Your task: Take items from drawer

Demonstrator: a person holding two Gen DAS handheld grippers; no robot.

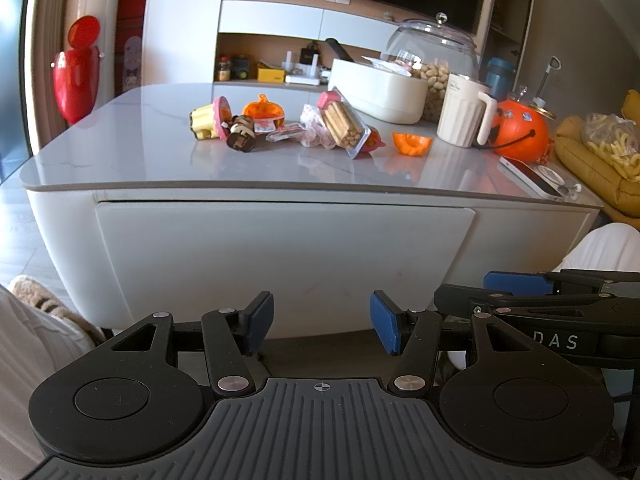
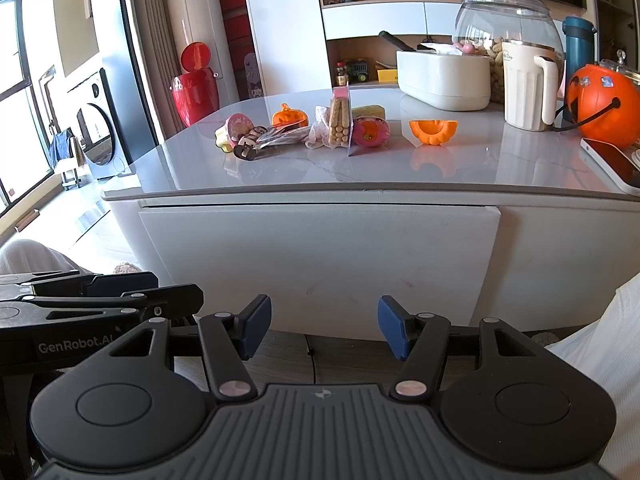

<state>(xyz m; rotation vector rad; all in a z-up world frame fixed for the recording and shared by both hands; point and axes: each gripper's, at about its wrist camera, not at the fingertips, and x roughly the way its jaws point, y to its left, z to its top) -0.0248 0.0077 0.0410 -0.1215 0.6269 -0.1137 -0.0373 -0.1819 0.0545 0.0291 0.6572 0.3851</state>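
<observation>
Hovering low in front of the drawer (image 1: 280, 256), both grippers empty. Left gripper (image 1: 322, 322): jaws wide apart, nothing between the pads, touching nothing. Right gripper (image 2: 324, 326): same, jaws spread, nothing held. They sit side by side, near each other, both aimed at the drawer front, clear of it.

Drawer front looks flush with the table (image 1: 120, 128) body, only a thin gap under the top edge. So it reads as closed. No handle visible; probably opened from that top gap or by a push latch, can't tell which.

Task state, my read: either pulling is done and the drawer was pushed back, or nothing has started. The pictures alone can't settle it. Contents of the drawer are hidden.

On the tabletop, mid-area towards the front edge, a loose cluster: yellow toy (image 1: 204, 122), small pumpkin (image 1: 263, 110), wafer pack (image 1: 344, 124), wrapped snacks around it. Pumpkin half (image 1: 412, 143) lies apart, nearer the right. These could be the drawer's items, already out. Judgement only.

Back right corner: white box (image 1: 380, 92), nut jar (image 1: 434, 52), mug (image 1: 464, 114), big pumpkin bucket (image 1: 520, 130). Phone (image 1: 532, 178) at the right front edge, overhanging slightly.

If items remain, next step needs the drawer opened first.
</observation>
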